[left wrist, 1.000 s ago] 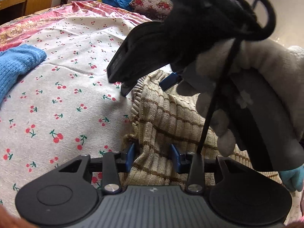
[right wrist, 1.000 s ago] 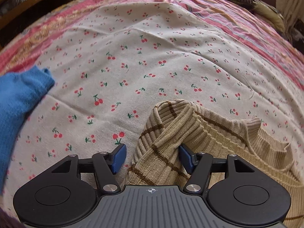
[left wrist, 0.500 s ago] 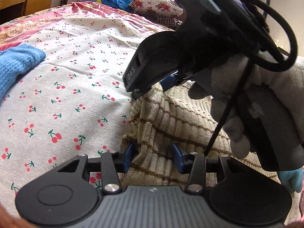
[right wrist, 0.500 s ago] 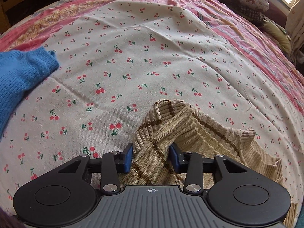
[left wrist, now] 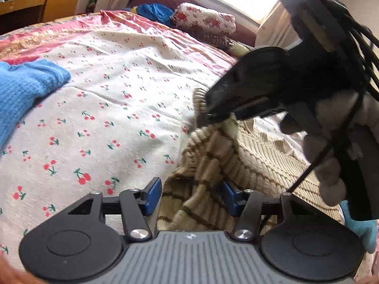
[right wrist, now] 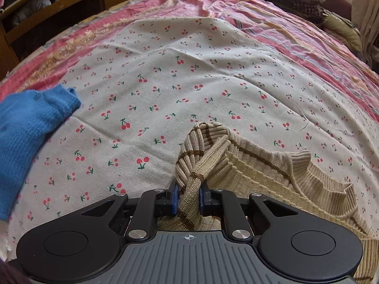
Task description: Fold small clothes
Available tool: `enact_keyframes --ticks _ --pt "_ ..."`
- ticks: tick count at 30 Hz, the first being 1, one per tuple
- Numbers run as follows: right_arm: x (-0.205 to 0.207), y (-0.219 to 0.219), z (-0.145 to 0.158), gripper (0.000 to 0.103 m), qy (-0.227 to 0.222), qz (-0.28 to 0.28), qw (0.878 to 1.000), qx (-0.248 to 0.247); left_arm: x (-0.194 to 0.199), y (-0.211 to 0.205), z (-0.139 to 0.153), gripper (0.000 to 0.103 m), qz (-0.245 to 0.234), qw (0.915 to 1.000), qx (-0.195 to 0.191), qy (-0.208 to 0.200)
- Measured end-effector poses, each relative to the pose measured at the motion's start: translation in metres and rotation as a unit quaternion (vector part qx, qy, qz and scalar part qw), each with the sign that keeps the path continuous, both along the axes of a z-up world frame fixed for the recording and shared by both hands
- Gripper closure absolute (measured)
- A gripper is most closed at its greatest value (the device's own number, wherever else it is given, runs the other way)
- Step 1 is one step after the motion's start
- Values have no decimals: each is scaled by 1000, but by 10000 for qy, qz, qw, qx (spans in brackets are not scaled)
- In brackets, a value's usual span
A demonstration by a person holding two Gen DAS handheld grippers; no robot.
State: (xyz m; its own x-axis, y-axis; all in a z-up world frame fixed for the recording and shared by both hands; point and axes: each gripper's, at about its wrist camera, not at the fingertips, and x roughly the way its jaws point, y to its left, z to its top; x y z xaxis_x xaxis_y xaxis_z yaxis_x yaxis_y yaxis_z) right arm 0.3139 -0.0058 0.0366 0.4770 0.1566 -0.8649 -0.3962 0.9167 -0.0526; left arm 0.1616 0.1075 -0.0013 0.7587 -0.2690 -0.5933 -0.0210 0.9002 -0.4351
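Right tool [right wrist: 188, 197] is closing, pinching a bunched fold of the tan striped sweater [right wrist: 248, 165]; left tool [left wrist: 189, 197] is opening, sweater loose between its pads. Looks like the grab-a-corner step, so next I'd carry that fold over the sweater's body at lower right.

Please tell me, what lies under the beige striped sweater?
The beige striped sweater lies on the cherry-print sheet, which shows all around it. What the sweater itself covers cannot be seen. A bunched fold is pinched in the right hand-held gripper, whose jaws are closing.
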Motion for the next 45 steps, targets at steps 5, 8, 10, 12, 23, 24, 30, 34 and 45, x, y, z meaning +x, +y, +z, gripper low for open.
enact_keyframes --ticks 5,8,10,12,23,24,30,34,45 --pt "-1 -16 11 90 3 -93 9996 255 -1 -7 -1 35 -128 9997 180 -112" --pt "-4 -23 14 90 2 -134 9993 346 0 -12 -4 34 -153 9993 323 -98" --pt "-5 -27 16 90 4 -164 9991 382 0 -13 -4 34 -154 9992 353 -95" --pt "-6 -30 17 90 9 -195 9989 435 3 -15 -3 35 -144 9992 349 -106" --pt "-16 -48 26 90 -22 -323 9978 577 7 -21 -6 69 -313 9990 245 -190" --pt "-17 -50 26 90 -24 -342 9977 588 6 -22 -5 72 -333 9989 261 -215" --pt "-22 -62 29 90 -54 -440 9967 680 0 -31 1 77 -414 9975 422 -381" --pt "-25 -68 32 90 -95 -485 9962 720 -3 -34 7 78 -411 9969 468 -471" --pt "-41 -115 50 90 -259 -675 9923 1007 -16 -73 35 79 -665 9909 846 -814"
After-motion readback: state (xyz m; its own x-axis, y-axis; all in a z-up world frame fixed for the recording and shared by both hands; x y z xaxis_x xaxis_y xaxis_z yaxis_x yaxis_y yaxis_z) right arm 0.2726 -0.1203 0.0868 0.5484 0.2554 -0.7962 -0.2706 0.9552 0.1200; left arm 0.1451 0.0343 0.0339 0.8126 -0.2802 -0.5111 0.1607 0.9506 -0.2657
